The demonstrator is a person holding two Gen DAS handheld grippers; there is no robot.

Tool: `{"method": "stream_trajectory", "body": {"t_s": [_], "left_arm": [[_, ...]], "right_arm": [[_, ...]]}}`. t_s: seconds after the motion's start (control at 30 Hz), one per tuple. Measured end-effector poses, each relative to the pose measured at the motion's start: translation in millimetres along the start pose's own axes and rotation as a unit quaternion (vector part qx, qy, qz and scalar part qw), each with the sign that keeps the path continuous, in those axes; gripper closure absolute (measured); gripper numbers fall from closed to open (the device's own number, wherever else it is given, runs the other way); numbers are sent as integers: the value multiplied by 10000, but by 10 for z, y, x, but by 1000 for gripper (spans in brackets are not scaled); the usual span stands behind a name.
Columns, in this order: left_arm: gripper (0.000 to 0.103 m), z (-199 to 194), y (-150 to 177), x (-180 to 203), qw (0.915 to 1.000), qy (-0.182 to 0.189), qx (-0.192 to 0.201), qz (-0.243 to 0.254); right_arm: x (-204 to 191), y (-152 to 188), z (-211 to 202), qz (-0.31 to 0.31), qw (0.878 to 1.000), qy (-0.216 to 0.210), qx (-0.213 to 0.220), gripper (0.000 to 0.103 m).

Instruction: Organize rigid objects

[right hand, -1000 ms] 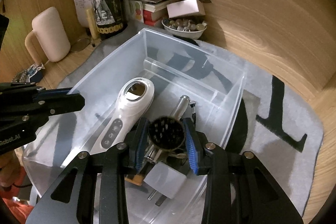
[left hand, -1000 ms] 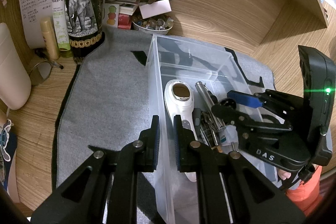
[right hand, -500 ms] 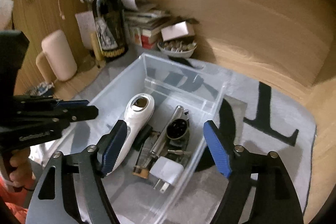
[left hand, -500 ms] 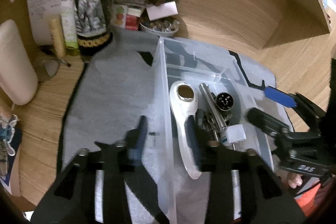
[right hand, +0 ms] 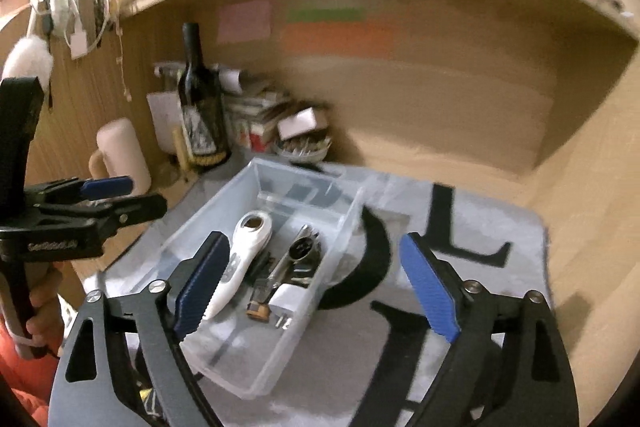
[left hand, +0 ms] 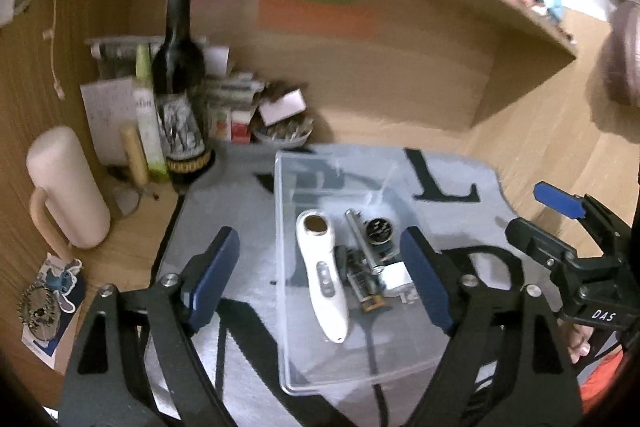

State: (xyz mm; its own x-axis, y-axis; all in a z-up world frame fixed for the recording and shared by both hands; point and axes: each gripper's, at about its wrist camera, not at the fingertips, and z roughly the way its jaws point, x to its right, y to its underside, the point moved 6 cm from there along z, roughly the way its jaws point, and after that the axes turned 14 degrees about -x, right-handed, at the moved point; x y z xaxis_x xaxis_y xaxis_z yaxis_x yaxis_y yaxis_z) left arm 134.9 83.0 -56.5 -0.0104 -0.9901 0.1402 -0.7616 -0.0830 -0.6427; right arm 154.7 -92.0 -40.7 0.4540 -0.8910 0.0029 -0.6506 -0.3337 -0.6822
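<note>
A clear plastic bin (left hand: 280, 227) (right hand: 344, 223) sits on a grey mat with black letters. Inside lie a white handheld device (left hand: 322, 267) (right hand: 244, 255), a silver flashlight (left hand: 362, 239) (right hand: 292, 257), a round black grinder (left hand: 379, 229) (right hand: 302, 247), a white plug adapter (left hand: 396, 277) (right hand: 286, 301) and small dark items. My left gripper (left hand: 320, 275) is open and empty, held above the bin. My right gripper (right hand: 316, 281) is open and empty, also raised over the bin. Each gripper shows at the edge of the other's view.
At the back left stand a dark wine bottle (left hand: 180, 95) (right hand: 202, 107), a green tube (left hand: 148, 123), stacked books, a bowl of small items (left hand: 284, 135) (right hand: 304, 147) and a cream mug (left hand: 68, 187) (right hand: 120, 151). Wooden alcove walls enclose the desk.
My right gripper let go of the round black grinder into the bin and opened wide. My left gripper opened too. Both pulled up and back from the bin.
</note>
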Motion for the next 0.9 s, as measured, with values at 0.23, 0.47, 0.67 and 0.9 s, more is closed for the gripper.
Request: {"method": "stream_trajectory", "body": {"t_s": [0.23,0.47,0.67,0.9], "left_arm": [[2,-398,107,319,9964,-161,783,267],[0,-641,242,569,9902,-183,1326,391],[0,-719,298,670,9865,-263,1542,495],[0,-773,318,728,9838,-304,1680,557]], "right_arm": [[77,142,-476,125,9972,276,681,0],[143,285,-712,284,9946,283,953,0],[183,364,-827,373,9932,241,1072,0],[211,397,-841,441,9928,204,1094,0]]}}
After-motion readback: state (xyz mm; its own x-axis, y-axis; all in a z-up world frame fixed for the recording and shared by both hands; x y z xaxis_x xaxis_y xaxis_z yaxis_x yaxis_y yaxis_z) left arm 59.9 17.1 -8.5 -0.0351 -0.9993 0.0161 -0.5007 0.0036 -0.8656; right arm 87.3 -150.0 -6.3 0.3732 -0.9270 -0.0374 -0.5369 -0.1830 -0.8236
